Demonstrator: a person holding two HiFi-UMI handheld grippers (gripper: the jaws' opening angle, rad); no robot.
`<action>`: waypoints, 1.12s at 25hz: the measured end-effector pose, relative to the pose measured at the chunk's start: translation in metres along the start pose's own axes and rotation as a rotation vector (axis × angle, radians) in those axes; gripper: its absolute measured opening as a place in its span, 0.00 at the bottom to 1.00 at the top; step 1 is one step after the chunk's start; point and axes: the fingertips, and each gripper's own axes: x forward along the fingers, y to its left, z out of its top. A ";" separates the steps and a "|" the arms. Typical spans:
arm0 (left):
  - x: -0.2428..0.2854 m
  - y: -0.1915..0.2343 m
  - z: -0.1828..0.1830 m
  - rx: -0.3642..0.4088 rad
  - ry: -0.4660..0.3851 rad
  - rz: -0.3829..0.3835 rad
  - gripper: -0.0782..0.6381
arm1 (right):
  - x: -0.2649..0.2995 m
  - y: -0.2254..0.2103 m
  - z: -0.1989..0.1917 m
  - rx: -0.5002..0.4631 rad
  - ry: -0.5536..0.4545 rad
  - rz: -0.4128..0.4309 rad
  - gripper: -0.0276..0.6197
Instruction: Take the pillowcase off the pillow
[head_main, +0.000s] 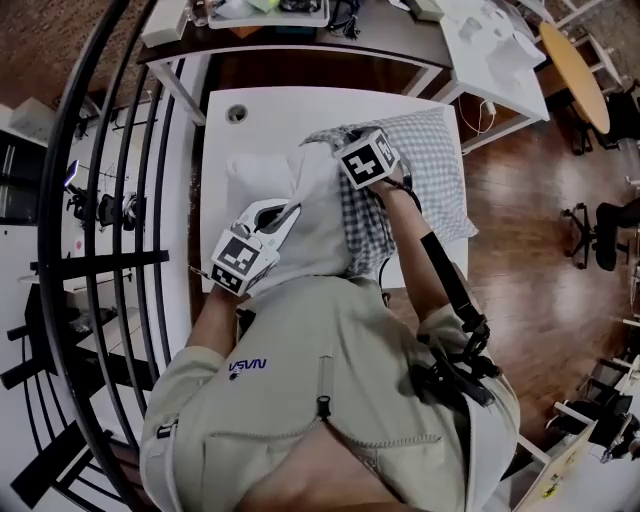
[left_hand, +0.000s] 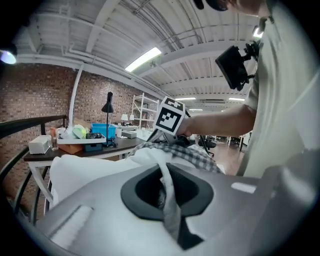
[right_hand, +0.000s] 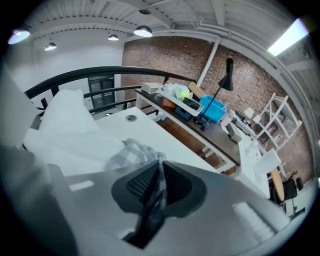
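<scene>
A white pillow (head_main: 315, 215) is lifted off the white table (head_main: 270, 110), half out of a grey-checked pillowcase (head_main: 430, 150) that trails over the table's right side. My left gripper (head_main: 290, 212) is shut on a fold of the pillow's white fabric (left_hand: 100, 170), which runs between the jaws (left_hand: 167, 192). My right gripper (head_main: 345, 145) is shut on the checked pillowcase edge (right_hand: 132, 152), and the cloth is pinched between its jaws (right_hand: 156, 185). The right gripper's marker cube (left_hand: 171, 115) shows just beyond the checked cloth (left_hand: 195, 155).
A black railing (head_main: 110, 230) curves along the left. Behind the table stands a dark desk (right_hand: 200, 135) with a blue bin (right_hand: 212, 111) and a black lamp (right_hand: 226, 70). Wooden floor (head_main: 530, 220) and an office chair (head_main: 600, 225) lie to the right.
</scene>
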 end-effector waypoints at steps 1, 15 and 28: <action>-0.007 -0.002 0.006 0.007 -0.024 0.006 0.13 | -0.005 -0.011 0.002 0.012 -0.020 -0.042 0.09; -0.062 0.034 0.011 -0.120 -0.142 0.074 0.13 | -0.038 -0.138 -0.107 0.341 0.010 -0.389 0.08; -0.033 0.053 0.030 -0.053 -0.088 0.132 0.48 | -0.102 -0.062 -0.088 0.429 -0.303 -0.198 0.21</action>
